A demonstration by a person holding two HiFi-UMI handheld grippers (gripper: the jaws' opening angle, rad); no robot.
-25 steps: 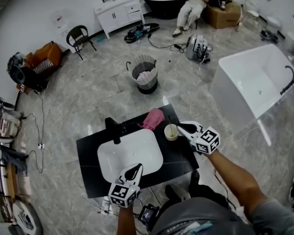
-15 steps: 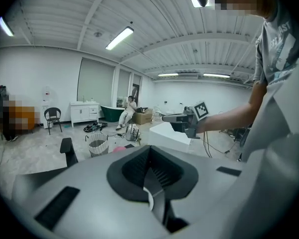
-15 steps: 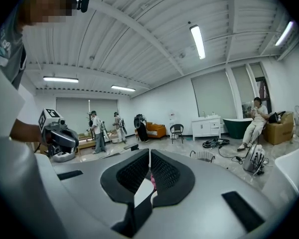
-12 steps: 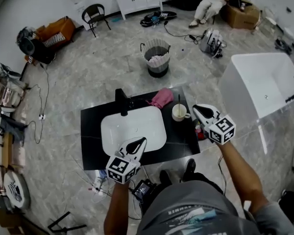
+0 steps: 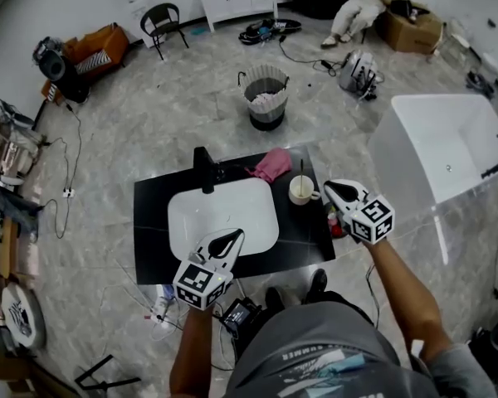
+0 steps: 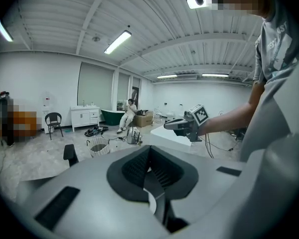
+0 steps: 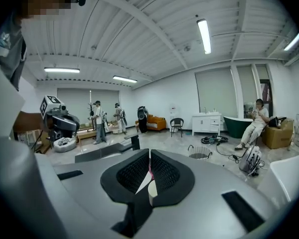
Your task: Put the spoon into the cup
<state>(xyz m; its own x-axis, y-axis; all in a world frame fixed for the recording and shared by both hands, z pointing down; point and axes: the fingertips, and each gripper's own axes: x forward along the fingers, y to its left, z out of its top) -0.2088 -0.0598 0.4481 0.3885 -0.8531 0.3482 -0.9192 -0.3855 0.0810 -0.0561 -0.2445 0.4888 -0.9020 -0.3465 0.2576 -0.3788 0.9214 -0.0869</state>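
Note:
A cream cup stands on the black counter, right of the white basin. The spoon stands upright in the cup, handle up. My right gripper hovers just right of the cup, apart from it, jaws shut and empty. The right gripper view shows its pads meeting with nothing between them. My left gripper hangs over the basin's near edge, shut and empty; its jaws meet in its own view.
A black faucet and a pink cloth sit behind the basin. A lined bin stands on the floor beyond. A white bathtub is to the right. A person sits at the back.
The right gripper has drawn back to the right, from beside the cup to a short gap away. Both grippers have risen a little. The spoon stays in the cup.

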